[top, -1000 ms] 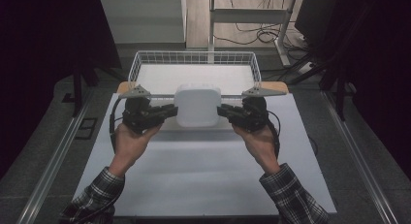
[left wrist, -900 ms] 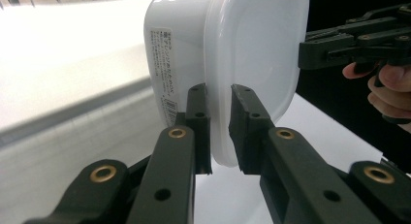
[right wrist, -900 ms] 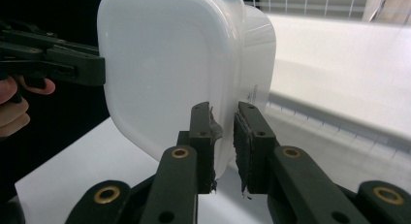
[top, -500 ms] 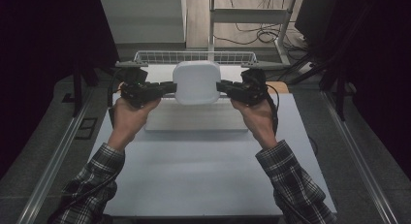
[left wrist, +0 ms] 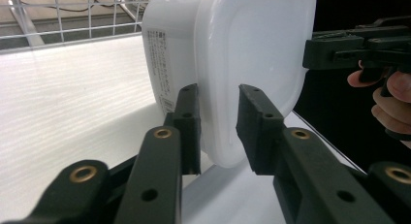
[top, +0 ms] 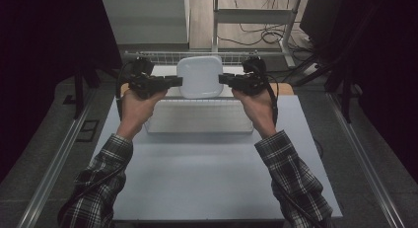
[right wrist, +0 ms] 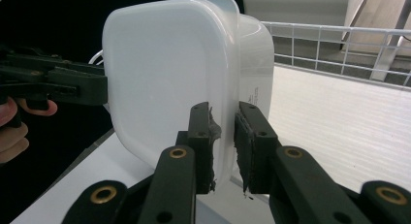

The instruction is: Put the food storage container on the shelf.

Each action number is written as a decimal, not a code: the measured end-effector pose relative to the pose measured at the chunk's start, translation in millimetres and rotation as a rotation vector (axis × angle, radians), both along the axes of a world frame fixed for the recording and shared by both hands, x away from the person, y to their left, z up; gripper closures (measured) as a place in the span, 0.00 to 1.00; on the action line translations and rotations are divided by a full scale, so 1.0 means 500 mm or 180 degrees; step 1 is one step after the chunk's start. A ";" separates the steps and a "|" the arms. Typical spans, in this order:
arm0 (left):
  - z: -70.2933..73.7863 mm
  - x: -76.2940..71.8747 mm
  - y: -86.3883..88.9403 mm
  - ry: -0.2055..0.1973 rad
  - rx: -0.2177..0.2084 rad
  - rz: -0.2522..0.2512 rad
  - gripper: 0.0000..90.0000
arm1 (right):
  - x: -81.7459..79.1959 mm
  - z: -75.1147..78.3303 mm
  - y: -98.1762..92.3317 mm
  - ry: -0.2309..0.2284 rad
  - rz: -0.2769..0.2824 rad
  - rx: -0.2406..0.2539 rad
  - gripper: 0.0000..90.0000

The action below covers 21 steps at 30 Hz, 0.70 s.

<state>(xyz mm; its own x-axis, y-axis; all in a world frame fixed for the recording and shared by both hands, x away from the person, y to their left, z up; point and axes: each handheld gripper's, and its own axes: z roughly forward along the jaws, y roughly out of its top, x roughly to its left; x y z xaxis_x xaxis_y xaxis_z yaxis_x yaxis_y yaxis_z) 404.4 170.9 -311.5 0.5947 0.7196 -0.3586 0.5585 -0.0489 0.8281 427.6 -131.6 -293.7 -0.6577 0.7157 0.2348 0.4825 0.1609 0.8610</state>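
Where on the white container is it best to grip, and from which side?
Grip the container by its lid rim, probably from its two opposite side edges: that thin protruding lip fits between jaws, as at the right gripper, whereas the smooth, wide body looks harder to clamp.

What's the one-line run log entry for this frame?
object: white lidded container, upright on edge above wire basket | left claw: jaws just opening, rim between | right claw: shut on rim

Lab test bench – floor cables (top: 256,38), black curtains (top: 49,65)
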 end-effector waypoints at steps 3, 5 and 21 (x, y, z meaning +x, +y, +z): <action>-0.002 0.008 0.000 -0.0004 -0.0068 -0.0030 0.76 | 0.009 -0.004 -0.001 0.0076 -0.0008 0.0052 0.82; -0.001 0.012 -0.001 -0.0005 -0.0091 -0.0046 0.73 | 0.016 -0.008 -0.003 0.0125 -0.0019 0.0084 0.81; -0.015 0.046 -0.010 0.0047 -0.0024 0.0011 0.68 | 0.053 -0.015 0.009 0.0273 -0.0099 0.0125 0.66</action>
<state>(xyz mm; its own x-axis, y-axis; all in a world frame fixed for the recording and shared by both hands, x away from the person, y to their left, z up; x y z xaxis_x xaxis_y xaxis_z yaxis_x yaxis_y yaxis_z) 427.3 165.7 -319.0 0.5870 0.7188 -0.3726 0.5707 -0.0409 0.8202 454.2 -127.1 -301.1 -0.6117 0.7246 0.3175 0.5588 0.1117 0.8217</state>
